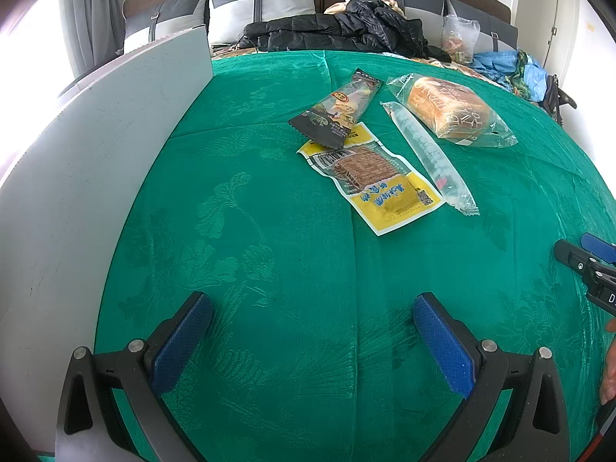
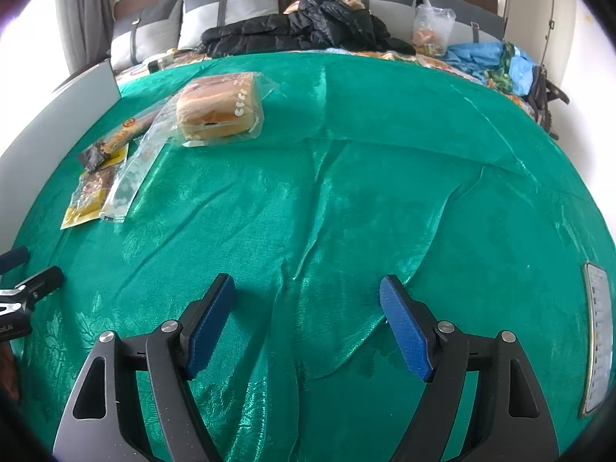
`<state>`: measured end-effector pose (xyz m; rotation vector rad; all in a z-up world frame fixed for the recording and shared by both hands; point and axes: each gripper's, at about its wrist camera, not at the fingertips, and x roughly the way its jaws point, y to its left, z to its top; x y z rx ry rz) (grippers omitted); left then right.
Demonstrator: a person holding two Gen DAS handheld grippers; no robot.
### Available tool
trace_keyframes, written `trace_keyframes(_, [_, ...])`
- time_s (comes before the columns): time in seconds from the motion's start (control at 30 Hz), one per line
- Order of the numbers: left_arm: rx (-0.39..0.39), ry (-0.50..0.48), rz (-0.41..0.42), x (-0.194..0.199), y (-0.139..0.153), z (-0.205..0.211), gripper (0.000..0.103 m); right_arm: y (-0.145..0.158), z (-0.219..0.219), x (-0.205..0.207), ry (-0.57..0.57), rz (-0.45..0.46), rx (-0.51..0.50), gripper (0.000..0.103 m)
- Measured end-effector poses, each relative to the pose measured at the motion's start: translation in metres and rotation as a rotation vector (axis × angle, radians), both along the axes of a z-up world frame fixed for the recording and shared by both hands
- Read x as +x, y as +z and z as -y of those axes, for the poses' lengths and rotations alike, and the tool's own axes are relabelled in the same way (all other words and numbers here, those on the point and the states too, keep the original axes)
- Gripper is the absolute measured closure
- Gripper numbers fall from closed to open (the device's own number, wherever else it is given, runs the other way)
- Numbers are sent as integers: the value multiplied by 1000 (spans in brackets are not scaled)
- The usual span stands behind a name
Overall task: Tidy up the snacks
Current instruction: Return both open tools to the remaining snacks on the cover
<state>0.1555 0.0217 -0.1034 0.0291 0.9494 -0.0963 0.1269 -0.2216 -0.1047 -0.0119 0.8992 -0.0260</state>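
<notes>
Several snack packs lie on the green cloth [image 1: 269, 231]. A dark bar wrapper [image 1: 337, 109] overlaps a yellow pack of brown slices [image 1: 371, 177]. A long clear tube pack [image 1: 429, 154] lies beside a bagged bread loaf [image 1: 448, 109]. My left gripper [image 1: 312, 308] is open and empty, near the cloth's front. My right gripper [image 2: 308, 288] is open and empty over the wrinkled cloth [image 2: 346, 192]. The bread [image 2: 217, 109], clear pack [image 2: 133, 169], yellow pack [image 2: 88, 196] and dark wrapper [image 2: 111, 144] lie far left in the right wrist view.
A white box wall [image 1: 96, 146] stands along the cloth's left edge, also in the right wrist view [image 2: 65, 115]. Black jackets [image 1: 338, 29], pillows and a clear bag [image 1: 460, 36] lie behind. A card [image 2: 596, 346] lies at the right edge. The right gripper's tip [image 1: 585, 258] shows at right.
</notes>
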Motion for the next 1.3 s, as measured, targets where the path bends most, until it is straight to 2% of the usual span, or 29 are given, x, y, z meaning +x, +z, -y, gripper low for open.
trace_keyframes(1.3, [-1, 1, 0, 0, 0, 0, 0, 0, -1, 0, 2, -3, 2, 20])
